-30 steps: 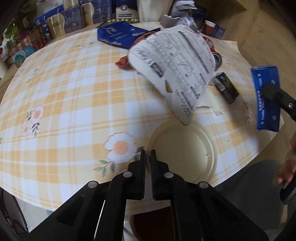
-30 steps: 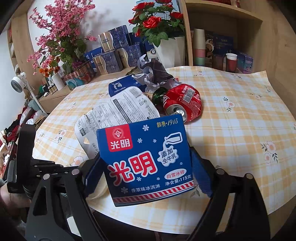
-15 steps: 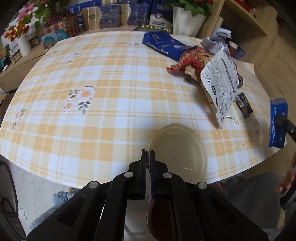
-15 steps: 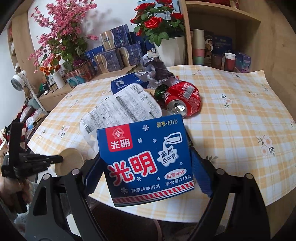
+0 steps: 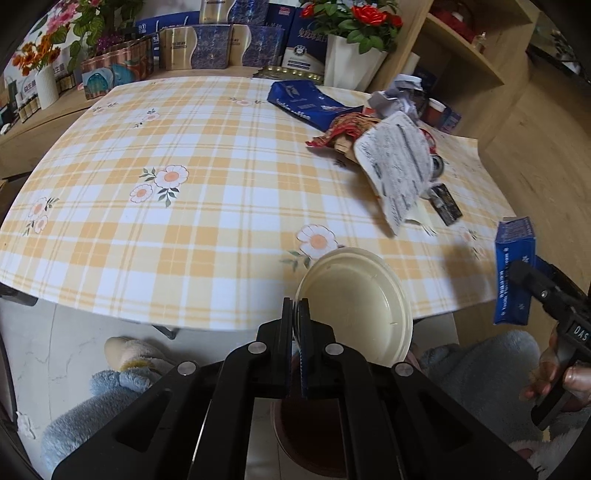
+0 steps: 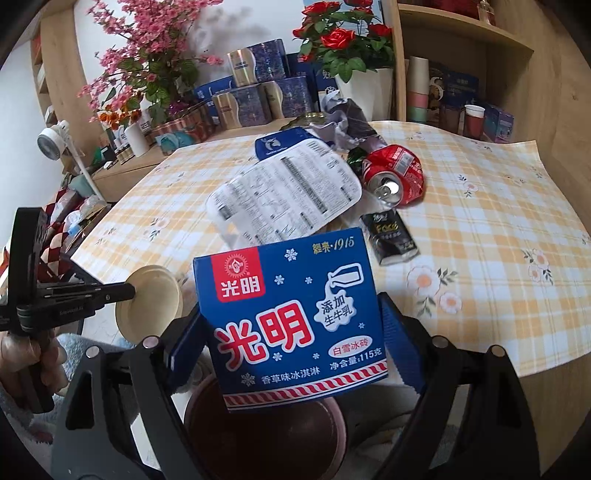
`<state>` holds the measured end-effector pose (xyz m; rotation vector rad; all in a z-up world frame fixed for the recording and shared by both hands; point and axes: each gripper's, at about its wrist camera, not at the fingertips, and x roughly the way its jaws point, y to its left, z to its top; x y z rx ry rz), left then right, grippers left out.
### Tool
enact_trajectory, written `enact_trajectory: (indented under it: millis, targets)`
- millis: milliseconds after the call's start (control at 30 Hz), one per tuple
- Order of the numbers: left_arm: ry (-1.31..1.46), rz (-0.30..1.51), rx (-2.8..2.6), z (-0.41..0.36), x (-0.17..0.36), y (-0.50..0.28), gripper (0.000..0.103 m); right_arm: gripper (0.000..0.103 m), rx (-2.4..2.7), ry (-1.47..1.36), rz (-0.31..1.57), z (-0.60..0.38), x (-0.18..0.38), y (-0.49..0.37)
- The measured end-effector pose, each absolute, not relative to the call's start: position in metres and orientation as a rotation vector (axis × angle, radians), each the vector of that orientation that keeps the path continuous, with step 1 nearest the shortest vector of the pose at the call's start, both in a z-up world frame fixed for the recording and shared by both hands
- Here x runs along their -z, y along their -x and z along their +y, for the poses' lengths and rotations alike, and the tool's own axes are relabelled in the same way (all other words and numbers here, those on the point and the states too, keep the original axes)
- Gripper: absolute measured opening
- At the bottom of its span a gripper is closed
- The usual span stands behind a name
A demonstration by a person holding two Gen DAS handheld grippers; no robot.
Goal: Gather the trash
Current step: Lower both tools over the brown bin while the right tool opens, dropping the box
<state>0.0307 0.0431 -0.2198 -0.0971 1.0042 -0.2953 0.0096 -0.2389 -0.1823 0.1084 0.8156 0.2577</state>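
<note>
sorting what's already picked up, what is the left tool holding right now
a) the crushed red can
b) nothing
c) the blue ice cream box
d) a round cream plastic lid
d: the left tool is shut on the rim of the round cream lid, held out past the table edge; the blue ice cream box sits in the right tool, and the crushed red can lies on the table.

place: home | cues: checked tablecloth (image 5: 184, 229); flower vases (image 6: 364, 86); wooden shelves (image 6: 461, 33)
</note>
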Motion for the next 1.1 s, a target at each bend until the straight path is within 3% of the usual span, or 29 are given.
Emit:
enact_trajectory:
  millis: [500, 1100]
  targets:
    - [0.075, 0.984, 0.358, 0.034, 0.239, 0.041, 0.004, 0.085, -0.300, -0.107, 0.914, -0.218, 0.237, 0.049]
    - [0.090, 1.029, 0.301, 0.042, 0.262, 0.035, 0.004, 0.085, -0.325, -0.093, 1.128, -0.190, 0.302, 0.026]
